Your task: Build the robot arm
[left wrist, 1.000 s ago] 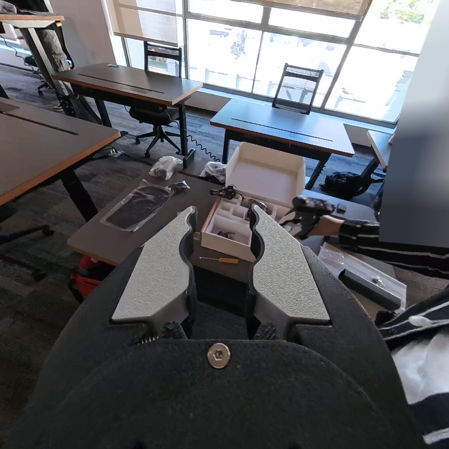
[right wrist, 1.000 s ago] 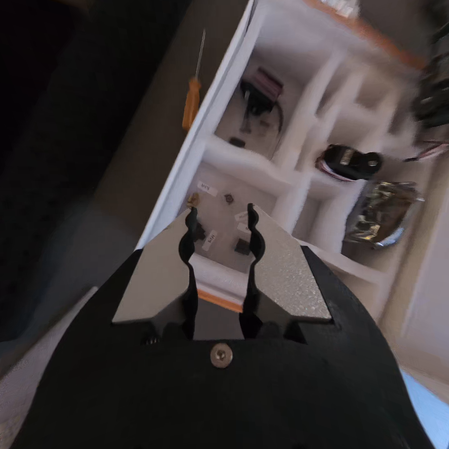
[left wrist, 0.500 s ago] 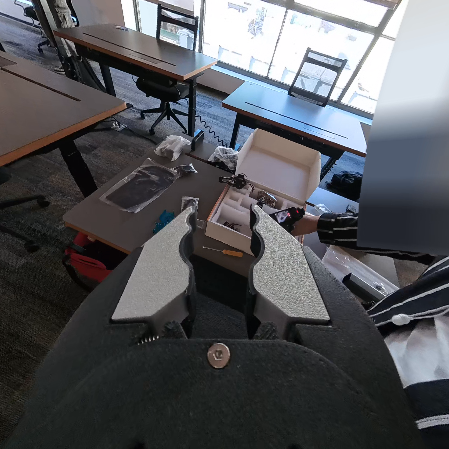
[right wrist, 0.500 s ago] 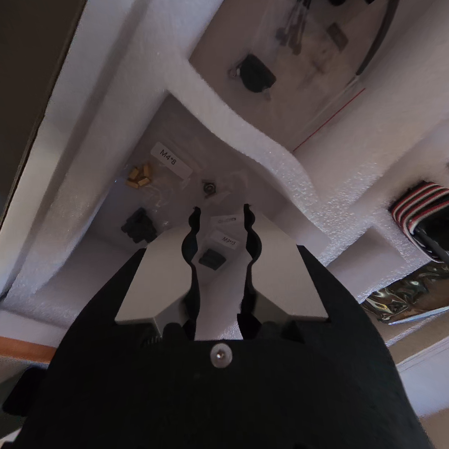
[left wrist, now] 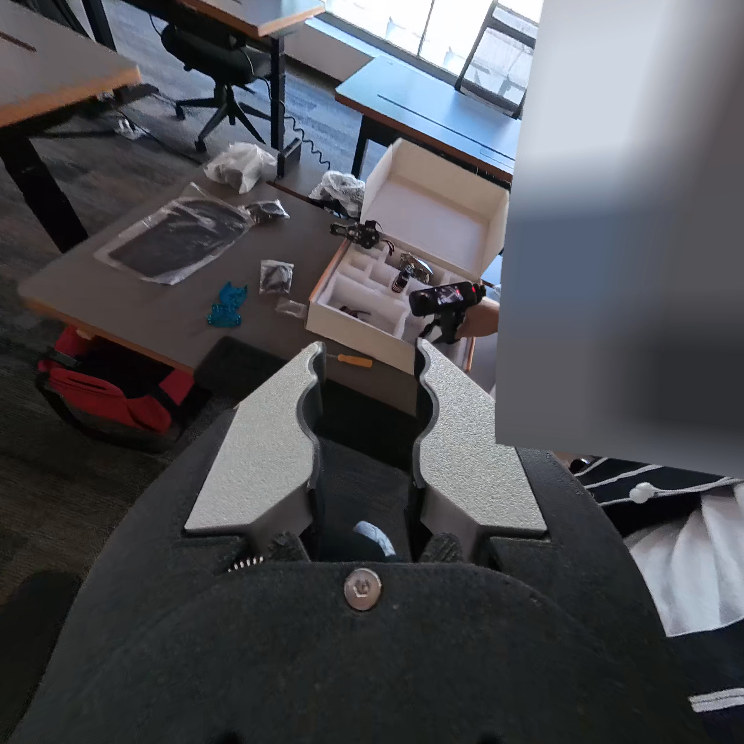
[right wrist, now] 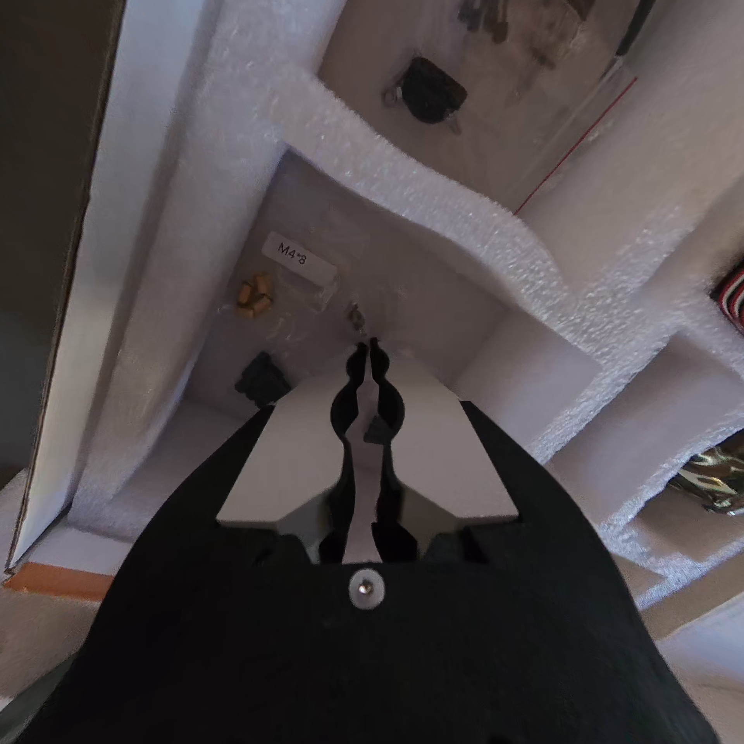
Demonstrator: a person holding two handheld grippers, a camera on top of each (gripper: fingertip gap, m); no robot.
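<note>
My right gripper (right wrist: 368, 344) is down in a front compartment of the white foam insert (right wrist: 402, 161) of an open white box (left wrist: 354, 330). Its jaws are closed to a thin slit on a small clear bag (right wrist: 376, 432) with black parts in it. Other small bags lie around it: one with a white label (right wrist: 300, 261), brass standoffs (right wrist: 253, 290) and black pieces (right wrist: 261, 380). My left gripper (left wrist: 368, 350) is open and empty, held in the air in front of the table. The right gripper also shows in the left wrist view (left wrist: 443, 298), at the box.
On the dark table (left wrist: 169, 314) lie an orange screwdriver (left wrist: 354, 359), a blue part (left wrist: 227, 304), small bags (left wrist: 275, 275) and a large clear bag (left wrist: 177, 237). A red bag (left wrist: 112, 394) sits under the table. A ribbon cable (right wrist: 730, 298) and a silver foil bag (right wrist: 712, 479) lie in other compartments. Spacing between my two grippers at the tips: around 55 cm.
My right gripper dropped into the front compartment and its jaws closed from open to nearly touching. My left gripper tilted downward and stayed open.
</note>
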